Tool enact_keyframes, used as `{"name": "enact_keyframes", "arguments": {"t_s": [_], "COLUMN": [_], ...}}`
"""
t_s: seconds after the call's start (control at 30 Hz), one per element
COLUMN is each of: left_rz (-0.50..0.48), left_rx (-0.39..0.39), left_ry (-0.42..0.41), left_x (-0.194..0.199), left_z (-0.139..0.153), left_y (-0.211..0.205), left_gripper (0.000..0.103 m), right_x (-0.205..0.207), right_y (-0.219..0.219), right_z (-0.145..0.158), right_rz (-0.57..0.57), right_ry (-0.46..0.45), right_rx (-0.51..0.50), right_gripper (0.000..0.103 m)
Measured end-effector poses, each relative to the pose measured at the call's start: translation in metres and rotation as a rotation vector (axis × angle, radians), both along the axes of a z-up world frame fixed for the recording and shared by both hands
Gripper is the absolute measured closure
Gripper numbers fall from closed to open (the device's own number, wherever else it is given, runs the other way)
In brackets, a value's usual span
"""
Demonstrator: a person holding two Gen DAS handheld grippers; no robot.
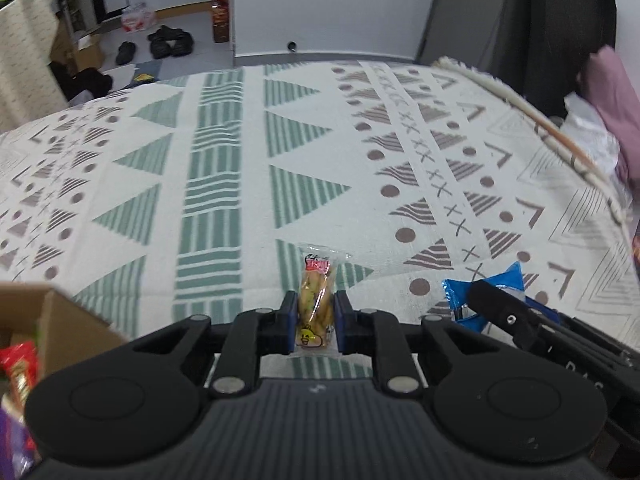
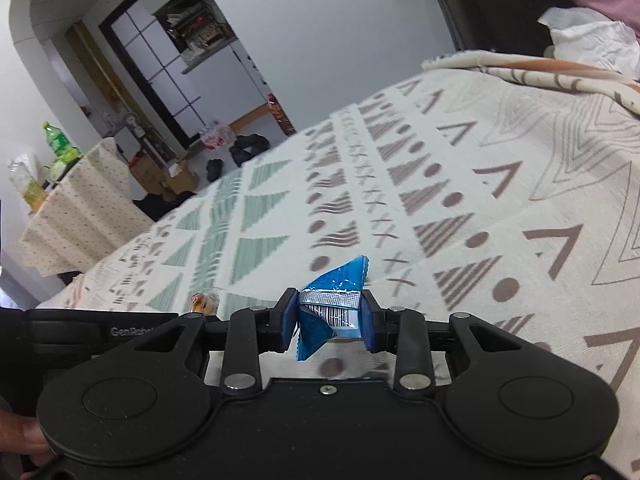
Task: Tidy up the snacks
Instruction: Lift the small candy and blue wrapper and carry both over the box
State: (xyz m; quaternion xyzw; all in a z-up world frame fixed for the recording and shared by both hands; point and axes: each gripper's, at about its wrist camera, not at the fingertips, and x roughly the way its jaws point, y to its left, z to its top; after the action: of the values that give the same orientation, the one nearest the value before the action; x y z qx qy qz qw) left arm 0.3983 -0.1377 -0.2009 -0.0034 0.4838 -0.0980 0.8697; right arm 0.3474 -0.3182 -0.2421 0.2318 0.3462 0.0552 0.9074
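Where the left wrist view cuts off at its lower left corner, a brown cardboard box (image 1: 76, 316) stands open, its flap of plain matte board angled toward the camera; inside it lie crinkled glossy wrappers (image 1: 18, 372) in red, with a bit of purple below, though what they contain cannot be told. Ahead of it, the left gripper (image 1: 316, 320) is closed tight on a narrow clear-plastic snack packet (image 1: 317, 300), its blue pads pressing both long sides; the packet stands upright between them, showing yellowish sticks through the film, a red label near the top and a small yellow cartoon figure near the bottom. To its right, the right gripper (image 2: 330, 316) is clamped narrowly on a blue foil packet (image 2: 334, 304), which is creased into a pointed, folded shape with a silvery seal strip and a barcode facing the camera. Both packets sit just above a woven cloth (image 1: 224, 184) spread over a broad flat surface, cream-coloured and printed with green striped triangles, brown dots, crosses and chevrons. A fringed edge of cloth (image 1: 532, 120) lies along its far right side.
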Motion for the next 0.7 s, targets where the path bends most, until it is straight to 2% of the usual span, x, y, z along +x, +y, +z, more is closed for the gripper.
{"name": "enact_keyframes", "arguments": {"t_s": [0.27,0.7], "left_rz": [0.080,0.242], "left_rx": [-0.056,-0.084], "left_ry": [-0.049,-0.111], "left_x": [-0.034,-0.086], "left_z": [0.039,0.090], "left_y": [0.033,0.096], "left_gripper": [0.086,0.086], "right_x": [-0.014,-0.035], "right_y": [0.016,0.054], "right_z": [0.026,0.059], "right_rz": [0.056,0.179], "right_ry": [-0.059,-0.142], "right_rx": [0.022,0.044], "right_gripper": [0.071,0.071]}}
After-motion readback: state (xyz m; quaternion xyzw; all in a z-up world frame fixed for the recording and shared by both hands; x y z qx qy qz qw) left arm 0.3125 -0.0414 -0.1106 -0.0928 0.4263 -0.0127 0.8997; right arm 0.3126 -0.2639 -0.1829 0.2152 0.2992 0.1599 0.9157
